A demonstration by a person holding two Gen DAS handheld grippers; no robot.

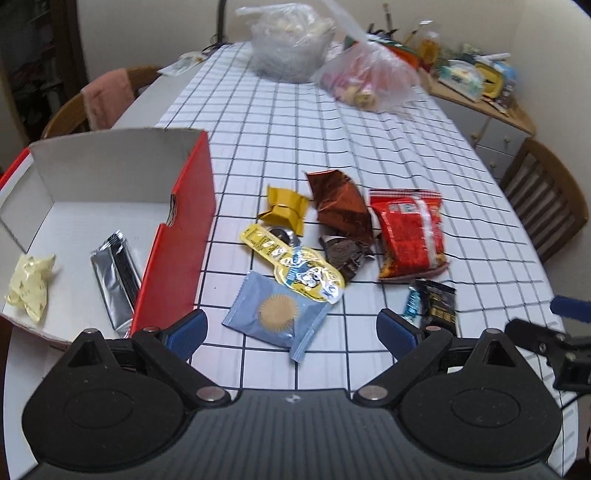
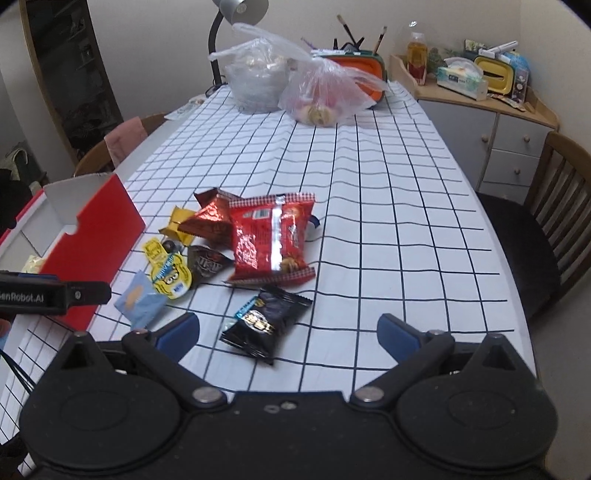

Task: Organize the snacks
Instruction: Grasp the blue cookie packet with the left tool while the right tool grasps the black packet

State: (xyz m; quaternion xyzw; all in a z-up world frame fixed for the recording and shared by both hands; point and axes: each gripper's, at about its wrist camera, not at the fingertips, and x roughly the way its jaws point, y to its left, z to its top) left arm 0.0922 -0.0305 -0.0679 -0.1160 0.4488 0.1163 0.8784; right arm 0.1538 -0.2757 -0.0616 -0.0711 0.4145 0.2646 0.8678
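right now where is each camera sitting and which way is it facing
Left wrist: on the left gripper, angled down at the light blue cookie packet beside the red box; its open fingers show.
Right wrist: on the right gripper, angled down at the black snack packet; open fingers show.
Shared: red chip bag, each other's gripper at frame edge.

A long table (image 2: 388, 206) draped in a white cloth with a dark grid runs toward a plain cream wall (image 2: 155, 48). At its far end stands a grey gooseneck lamp (image 2: 236, 11). A wooden chair (image 2: 554, 206) with a dark seat and slatted back sits along the right side; another chair (image 2: 110, 147) on the left carries a pink cloth (image 2: 123, 140). A grey corner cabinet (image 2: 498, 140) with a wooden top and small knobs fills the far right corner. A dark shelving unit (image 2: 70, 74) stands at the left.
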